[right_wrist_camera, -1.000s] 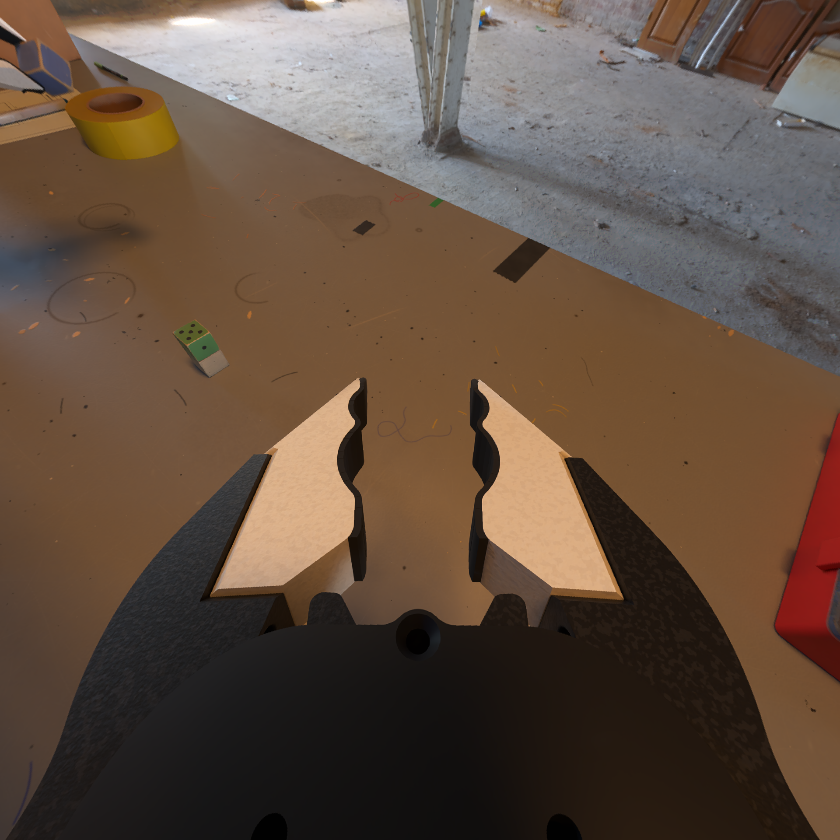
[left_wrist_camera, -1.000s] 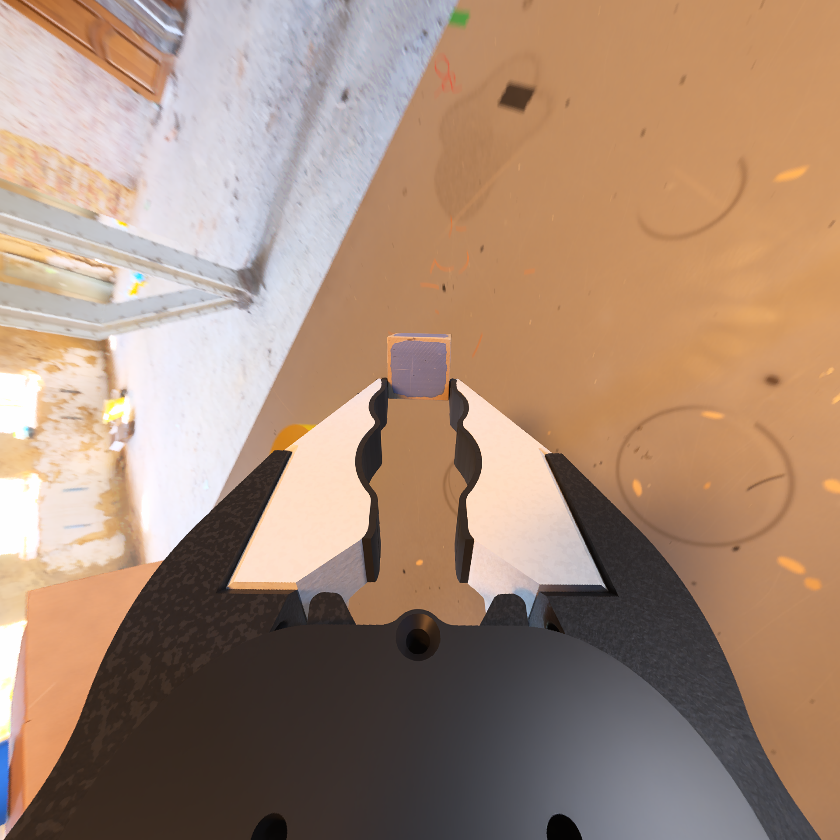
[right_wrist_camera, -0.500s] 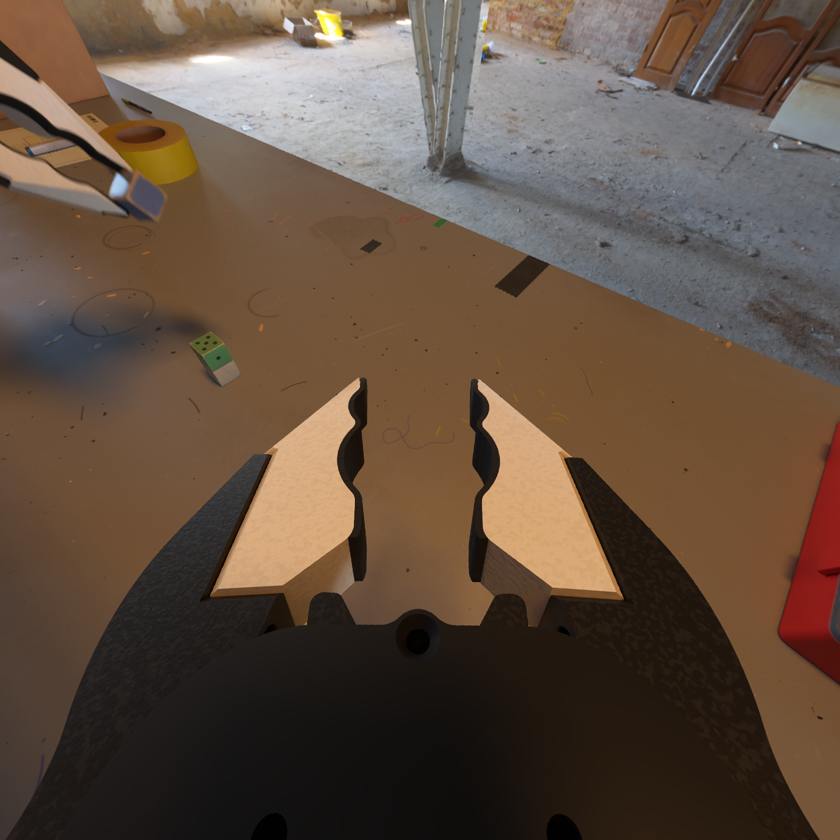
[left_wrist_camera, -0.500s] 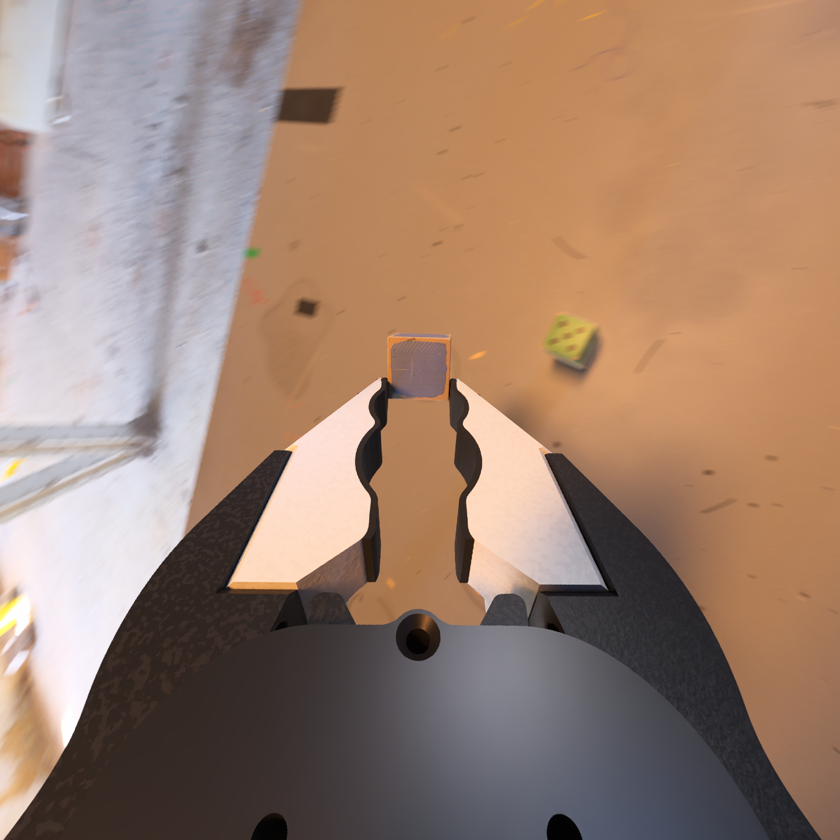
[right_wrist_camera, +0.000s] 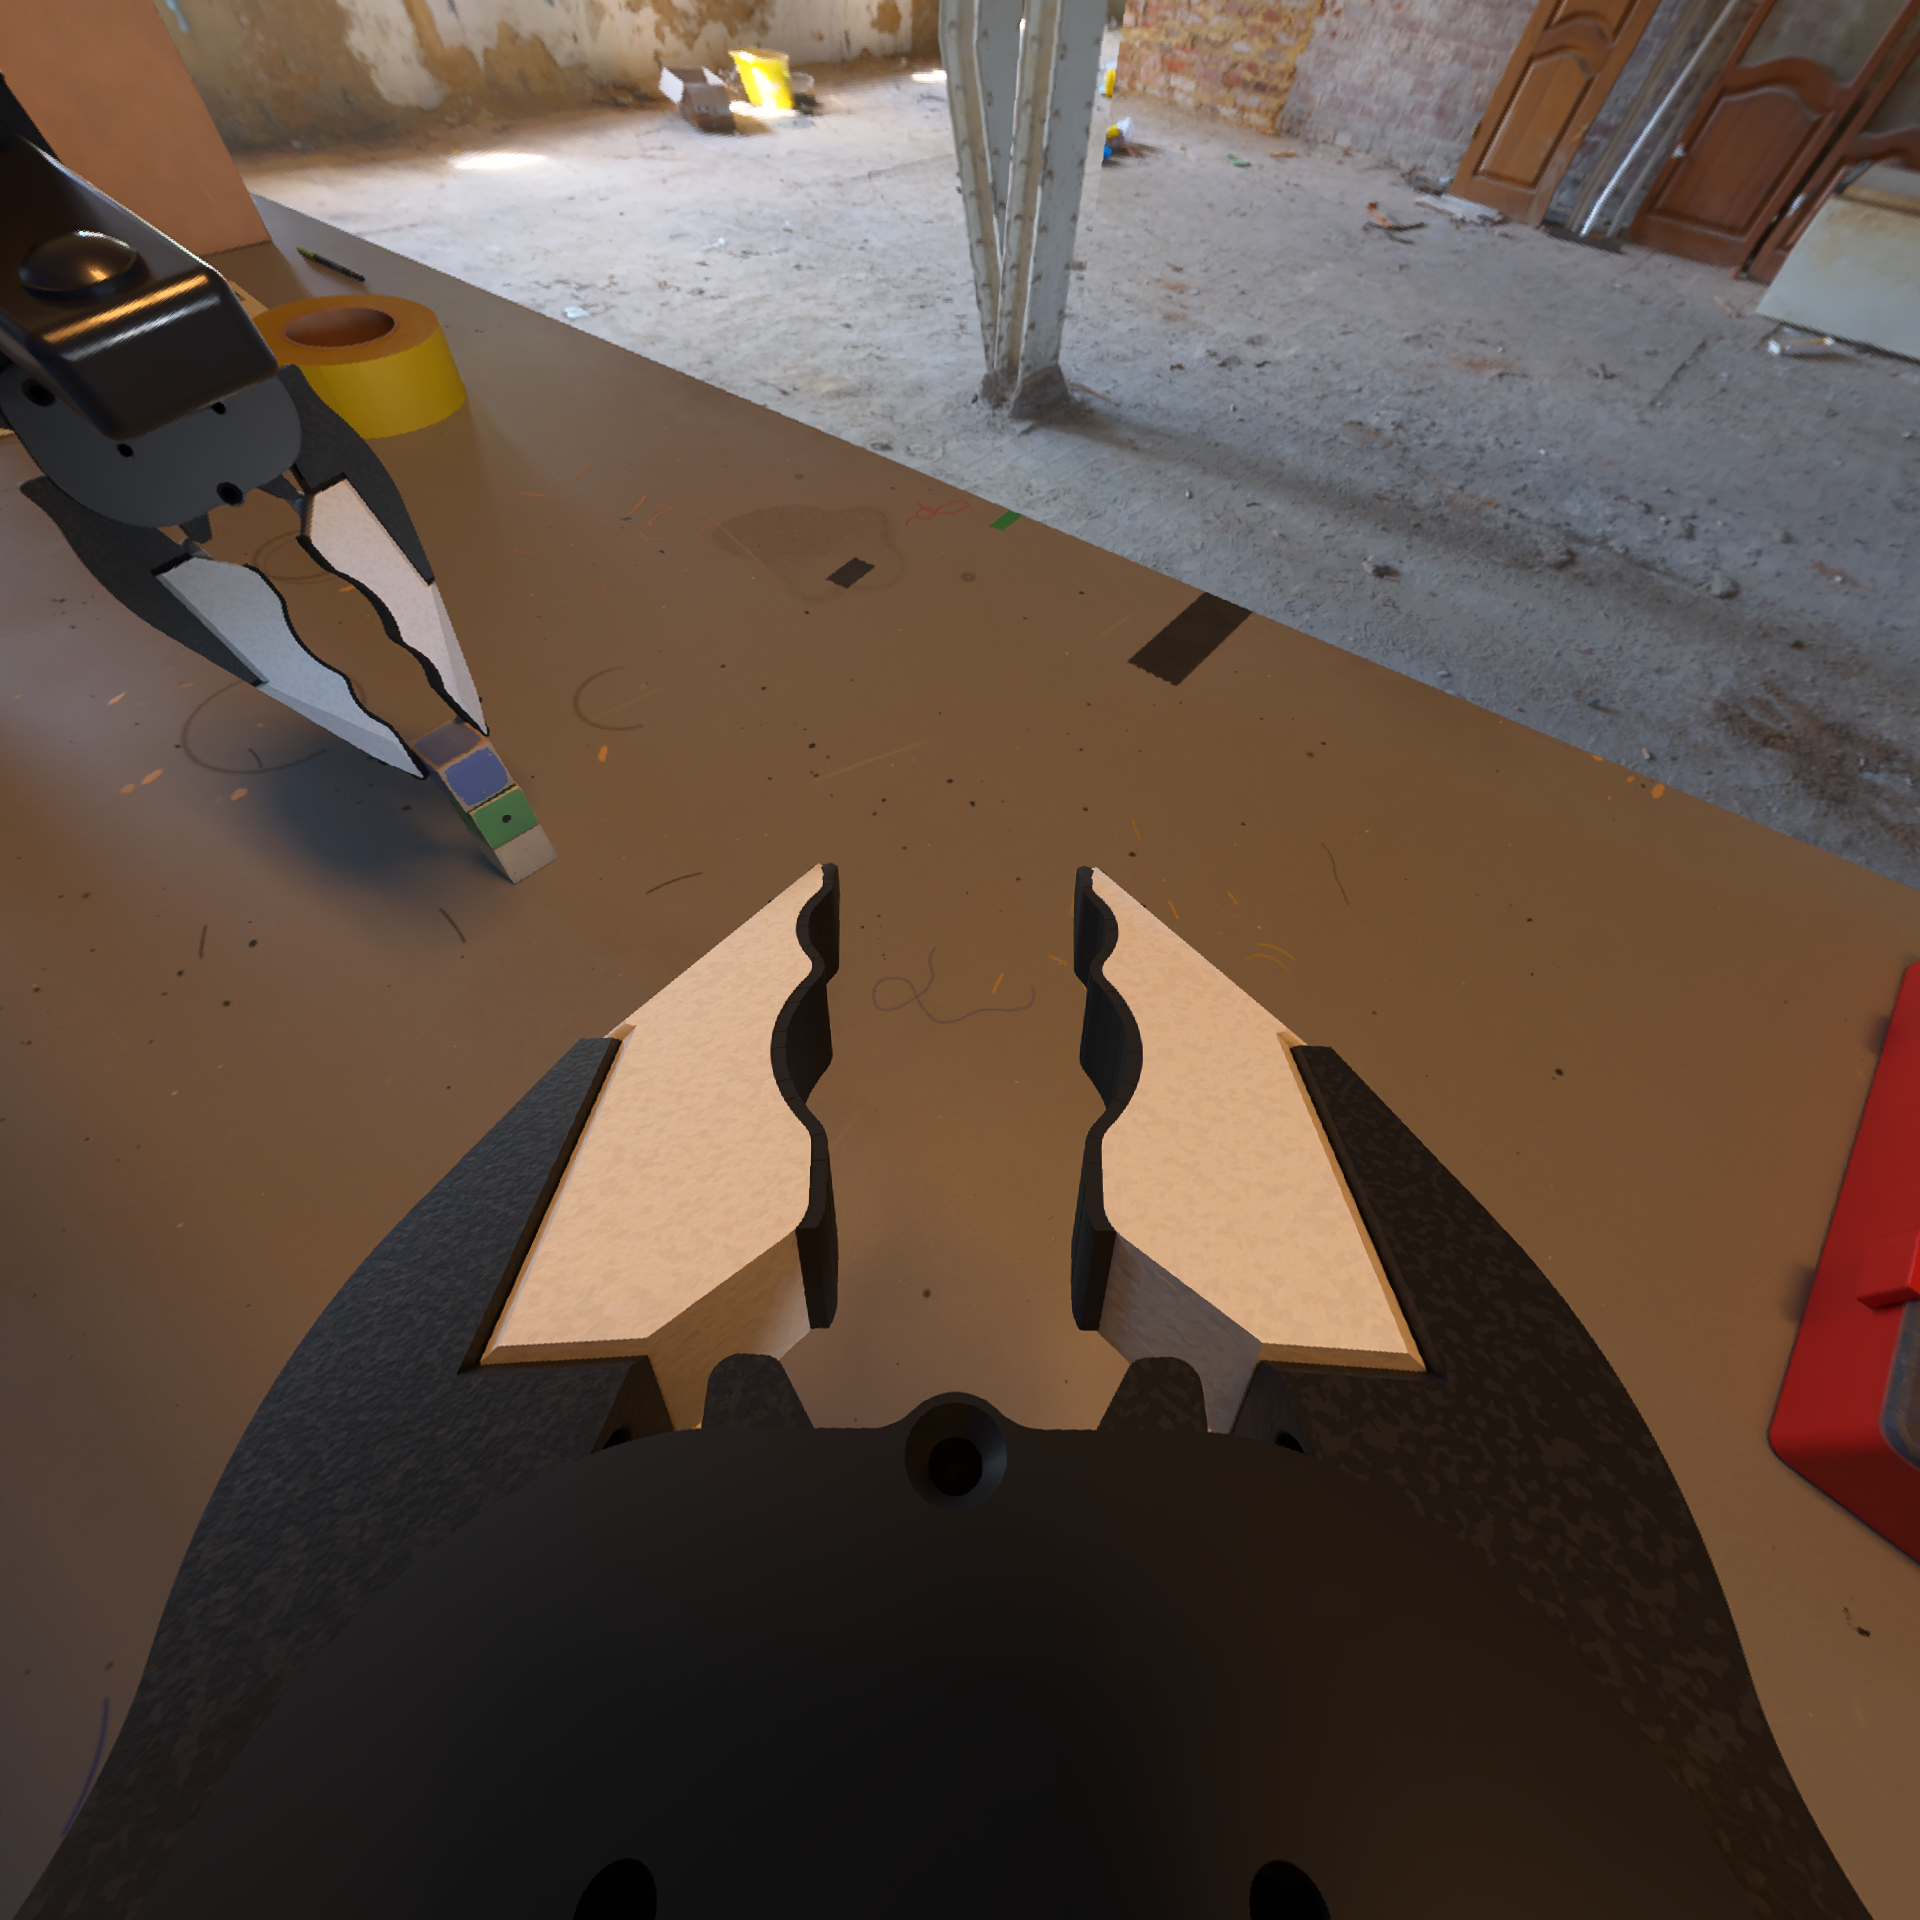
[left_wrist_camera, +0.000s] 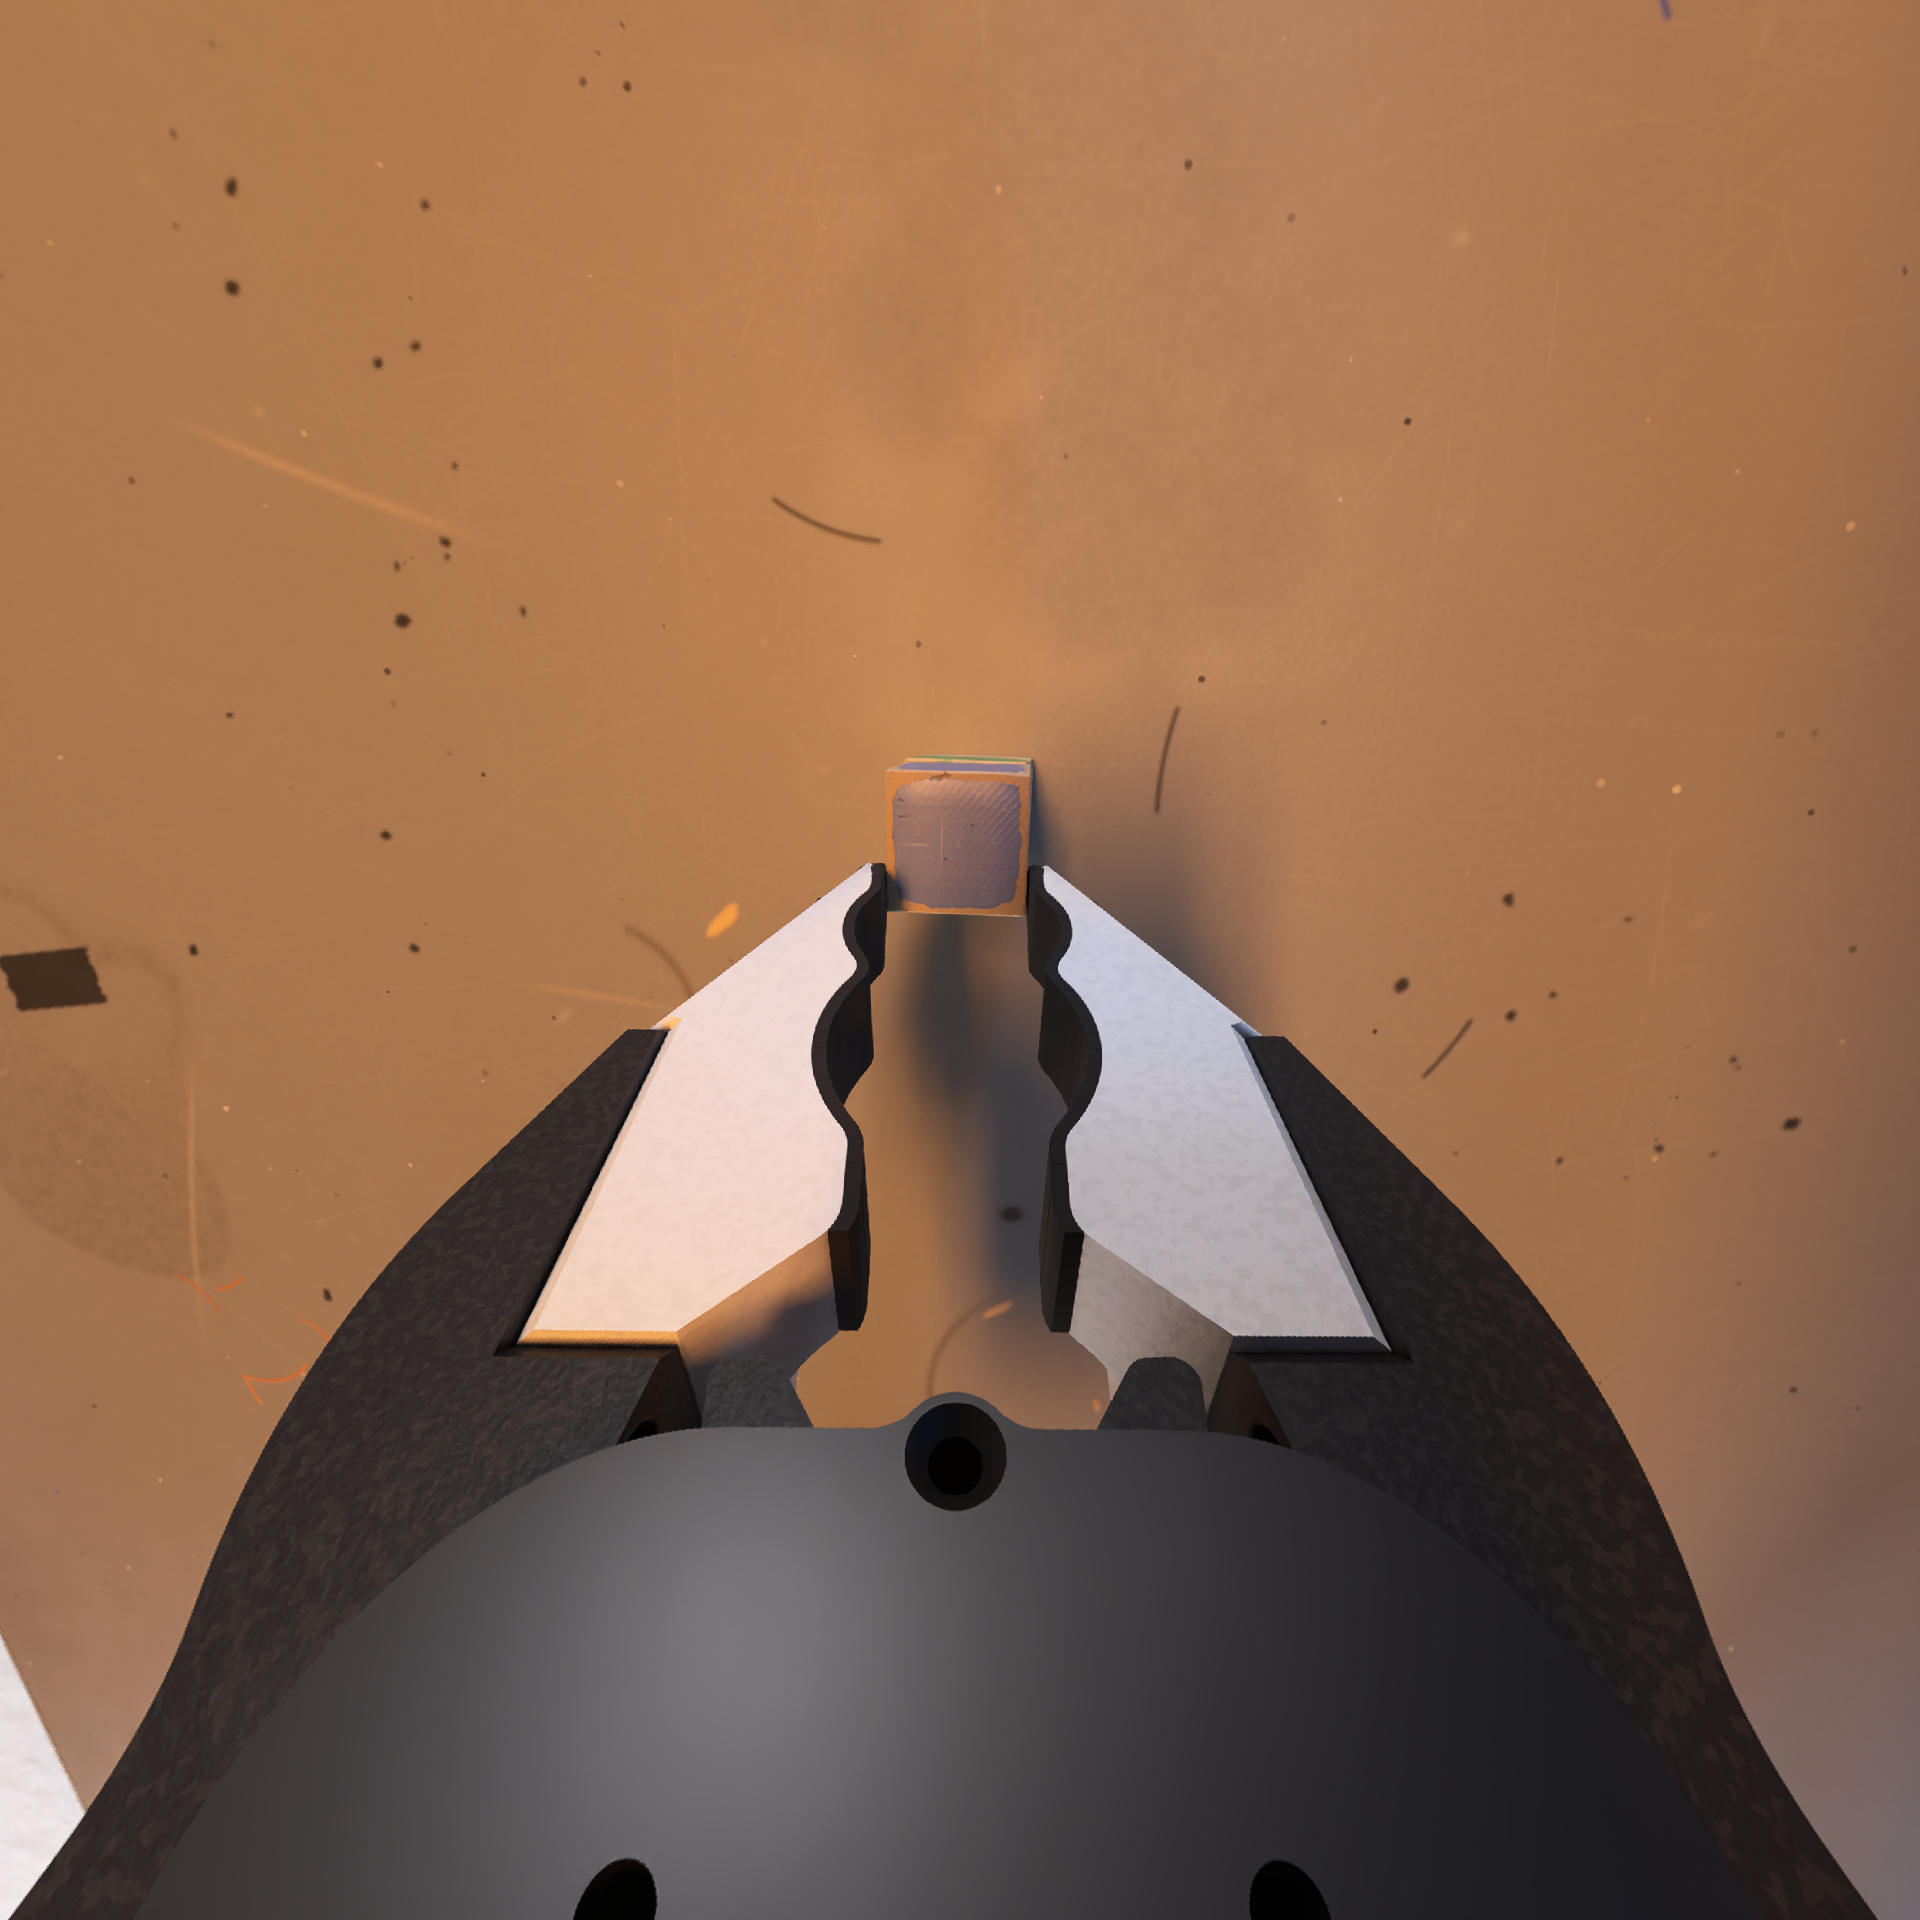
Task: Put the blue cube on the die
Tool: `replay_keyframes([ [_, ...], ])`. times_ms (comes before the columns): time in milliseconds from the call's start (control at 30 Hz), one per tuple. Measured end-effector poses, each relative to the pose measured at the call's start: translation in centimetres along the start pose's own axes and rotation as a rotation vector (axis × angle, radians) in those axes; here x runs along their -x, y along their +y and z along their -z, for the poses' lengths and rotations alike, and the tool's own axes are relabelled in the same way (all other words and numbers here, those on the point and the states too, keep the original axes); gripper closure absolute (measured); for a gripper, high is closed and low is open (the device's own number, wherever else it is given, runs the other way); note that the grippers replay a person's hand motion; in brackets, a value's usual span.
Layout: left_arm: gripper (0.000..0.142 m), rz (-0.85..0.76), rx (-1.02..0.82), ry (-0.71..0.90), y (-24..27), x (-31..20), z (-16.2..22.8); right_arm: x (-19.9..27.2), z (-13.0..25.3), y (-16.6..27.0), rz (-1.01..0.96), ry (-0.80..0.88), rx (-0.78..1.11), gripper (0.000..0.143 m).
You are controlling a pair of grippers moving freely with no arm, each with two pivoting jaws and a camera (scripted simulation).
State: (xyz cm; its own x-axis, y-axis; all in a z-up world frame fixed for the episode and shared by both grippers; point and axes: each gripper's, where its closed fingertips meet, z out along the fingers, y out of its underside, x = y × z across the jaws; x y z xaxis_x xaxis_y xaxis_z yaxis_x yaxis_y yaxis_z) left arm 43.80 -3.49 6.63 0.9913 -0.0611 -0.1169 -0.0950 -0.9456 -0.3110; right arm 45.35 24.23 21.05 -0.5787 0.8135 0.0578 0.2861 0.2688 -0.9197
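My left gripper [left_wrist_camera: 956, 883] is shut on the blue cube [left_wrist_camera: 956, 844] and points down at the brown table. A thin green strip of the die [left_wrist_camera: 961, 761] shows just past the cube's far edge. In the right wrist view the left gripper [right_wrist_camera: 457, 743] holds the blue cube [right_wrist_camera: 473, 771] directly on top of the green and white die [right_wrist_camera: 511, 831], which rests on the table. My right gripper [right_wrist_camera: 954, 883] is open and empty, low over the table to the right of the stack.
A yellow tape roll [right_wrist_camera: 364, 358] stands behind the left gripper. A red box [right_wrist_camera: 1860, 1330] lies at the right edge. Black tape patches [right_wrist_camera: 1190, 639] mark the table near its far edge [right_wrist_camera: 1455, 707]. A metal post [right_wrist_camera: 1013, 208] stands on the floor beyond.
My left gripper has carried the blue cube down and across onto the die, which now lies hidden under the cube in its own view. My right gripper has stayed almost still.
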Motion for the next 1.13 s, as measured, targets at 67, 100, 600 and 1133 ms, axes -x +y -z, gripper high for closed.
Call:
replay_keyframes([
  [67, 0.116, -0.008, 0.012, 0.011, 0.1, 0.0, -0.1, -0.1, 0.0, 0.1, -0.001, 0.0, 0.003, 0.098],
  [100, 0.116, -0.009, 0.01, 0.015, 0.0, 0.0, -0.1, -0.1, 0.0, 0.1, -0.001, 0.0, 0.004, 0.098],
  [600, 0.111, 0.004, 0.029, 0.058, 0.3, 0.0, -0.8, 0.0, -0.4, 0.6, 0.004, -0.006, 0.029, 0.098],
  [1133, 0.1, 0.121, -1.073, -0.352, -6.7, 1.9, 21.7, -0.3, -1.0, 0.6, 0.012, 0.021, 0.043, 0.097],
])
